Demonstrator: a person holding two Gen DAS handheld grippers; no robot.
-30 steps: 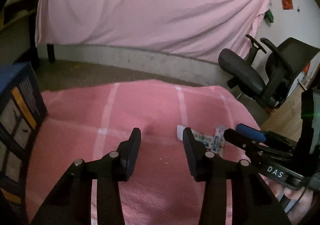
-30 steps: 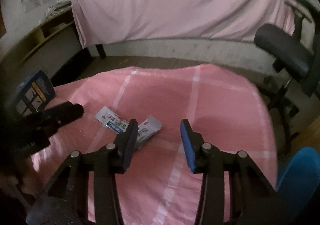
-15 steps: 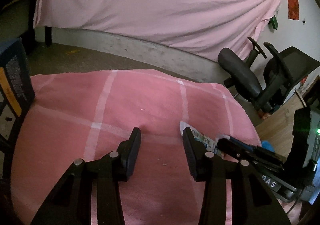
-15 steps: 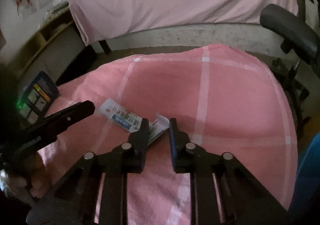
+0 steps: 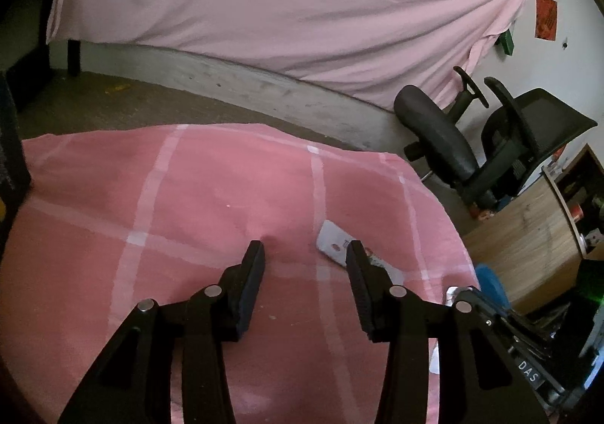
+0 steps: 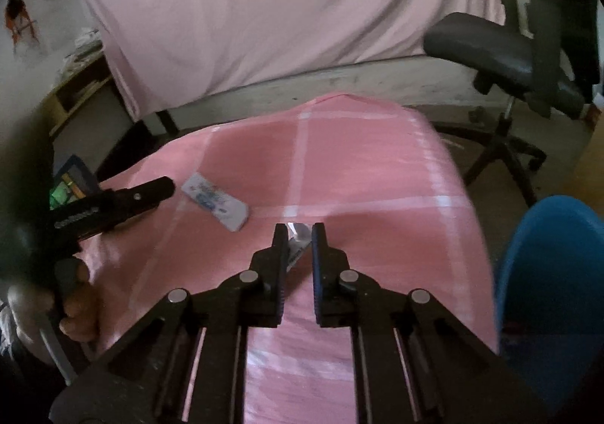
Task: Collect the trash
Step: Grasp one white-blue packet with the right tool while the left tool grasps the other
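Observation:
My right gripper (image 6: 296, 233) is shut on a small crumpled white wrapper (image 6: 298, 235) and holds it just above the pink checked cloth (image 6: 358, 174). A flat white printed wrapper (image 6: 215, 201) lies on the cloth to its left; it also shows in the left wrist view (image 5: 334, 241), partly behind my right finger. My left gripper (image 5: 304, 254) is open and empty above the cloth, and appears in the right wrist view (image 6: 151, 191) next to the flat wrapper.
A blue bin (image 6: 551, 273) stands at the right, off the cloth's edge, also seen in the left wrist view (image 5: 490, 286). Black office chairs (image 5: 490, 137) stand beyond the table. A blue box (image 6: 73, 178) sits at the left. A pink sheet (image 5: 283, 1) hangs behind.
My right gripper closed on the crumpled wrapper and moved right with it, away from the flat wrapper. The left gripper stayed open and swung slightly right.

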